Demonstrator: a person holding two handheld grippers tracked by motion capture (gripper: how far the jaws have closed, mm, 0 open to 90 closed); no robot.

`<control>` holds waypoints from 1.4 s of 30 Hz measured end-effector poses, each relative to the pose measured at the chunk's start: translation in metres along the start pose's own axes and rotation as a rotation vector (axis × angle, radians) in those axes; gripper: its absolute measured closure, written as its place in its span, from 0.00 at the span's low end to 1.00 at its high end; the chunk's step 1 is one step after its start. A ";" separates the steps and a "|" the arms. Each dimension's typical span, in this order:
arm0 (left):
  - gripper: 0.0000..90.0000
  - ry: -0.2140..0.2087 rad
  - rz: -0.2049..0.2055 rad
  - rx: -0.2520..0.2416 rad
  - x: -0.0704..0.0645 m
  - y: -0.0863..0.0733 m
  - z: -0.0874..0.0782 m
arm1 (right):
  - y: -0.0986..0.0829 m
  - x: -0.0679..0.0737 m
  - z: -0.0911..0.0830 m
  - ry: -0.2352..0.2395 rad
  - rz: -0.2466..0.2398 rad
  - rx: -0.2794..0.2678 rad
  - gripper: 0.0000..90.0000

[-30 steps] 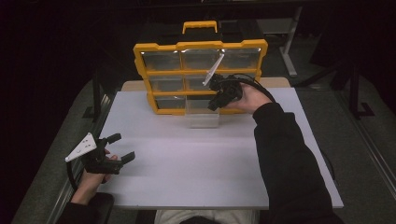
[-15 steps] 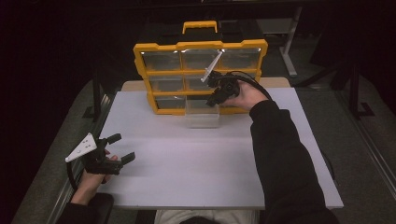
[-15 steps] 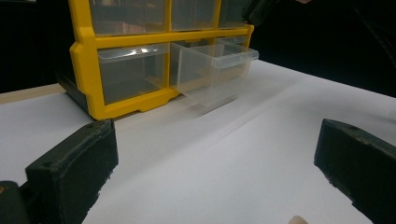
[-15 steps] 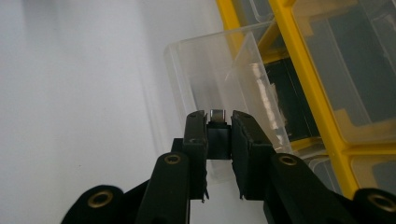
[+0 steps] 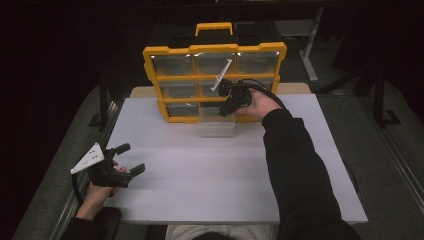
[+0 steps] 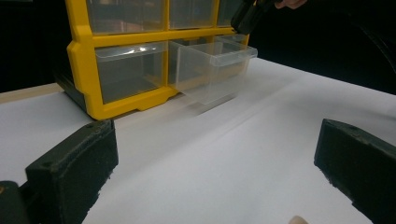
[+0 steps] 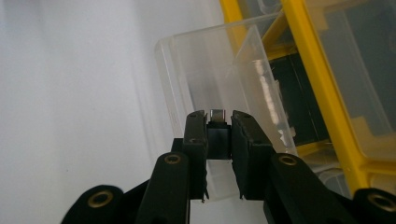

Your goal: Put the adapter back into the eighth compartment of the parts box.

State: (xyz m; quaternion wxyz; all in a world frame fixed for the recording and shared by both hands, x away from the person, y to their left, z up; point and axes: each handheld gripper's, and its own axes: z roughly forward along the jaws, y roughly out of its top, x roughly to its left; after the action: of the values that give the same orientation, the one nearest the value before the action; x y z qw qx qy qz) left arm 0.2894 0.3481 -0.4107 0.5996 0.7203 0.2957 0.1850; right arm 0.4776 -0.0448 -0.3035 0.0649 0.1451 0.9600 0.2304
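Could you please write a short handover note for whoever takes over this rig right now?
Right gripper: shut on a small dark plug with a metal tip, held over the pulled-out clear drawer.
Left gripper: open, holding nothing, near the table's left edge.
The drawer sticks out of the yellow organizer's bottom row.
Done: drawer opened, plug gripped.
Left: probably drop it in and push the drawer shut.

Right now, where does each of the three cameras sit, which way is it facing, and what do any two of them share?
High view: above the person's side, looking forward and down on the white table; both forearms and the left gripper show.
Left gripper view: low over the table, facing the yellow-framed organiser of clear drawers; its own black jaws stand wide apart.
Right gripper view: above the pulled-out clear plastic drawer, looking down; the right gripper is shut on a small dark metal-tipped piece.
Shared: all three show the drawer and organiser.
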 end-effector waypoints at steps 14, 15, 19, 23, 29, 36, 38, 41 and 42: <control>0.00 -0.002 0.001 0.003 0.000 0.000 0.000 | 0.004 -0.004 0.017 0.005 0.001 0.027 0.84; 0.00 -0.002 0.001 0.003 0.000 0.000 0.000 | 0.004 -0.004 0.018 0.006 0.002 0.028 0.84; 0.00 -0.001 0.000 0.003 0.000 0.000 0.000 | 0.005 -0.005 0.023 0.009 -0.001 0.025 0.84; 0.00 0.000 -0.001 0.002 -0.001 0.000 0.000 | 0.007 -0.006 0.027 0.010 -0.003 0.025 0.84; 0.00 0.001 -0.002 0.001 0.000 0.000 -0.001 | 0.007 -0.006 0.028 0.018 0.012 0.025 0.80; 0.00 0.000 -0.002 0.002 -0.001 0.000 -0.001 | 0.004 -0.007 0.023 0.011 0.030 0.020 0.68; 0.00 -0.001 -0.001 0.002 -0.001 0.000 -0.001 | 0.003 -0.007 0.020 0.008 0.030 0.019 0.66; 0.00 -0.001 -0.002 0.002 -0.001 0.000 -0.001 | 0.001 -0.007 0.016 0.005 0.038 0.013 0.61; 0.00 -0.001 -0.001 0.002 -0.001 0.000 -0.001 | 0.001 -0.007 0.015 0.006 0.045 0.010 0.58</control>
State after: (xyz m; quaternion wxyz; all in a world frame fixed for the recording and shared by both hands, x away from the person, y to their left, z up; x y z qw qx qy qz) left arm 0.2882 0.3483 -0.4108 0.5991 0.7207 0.2961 0.1841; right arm 0.4871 -0.0402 -0.3159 0.0562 0.1662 0.9579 0.2273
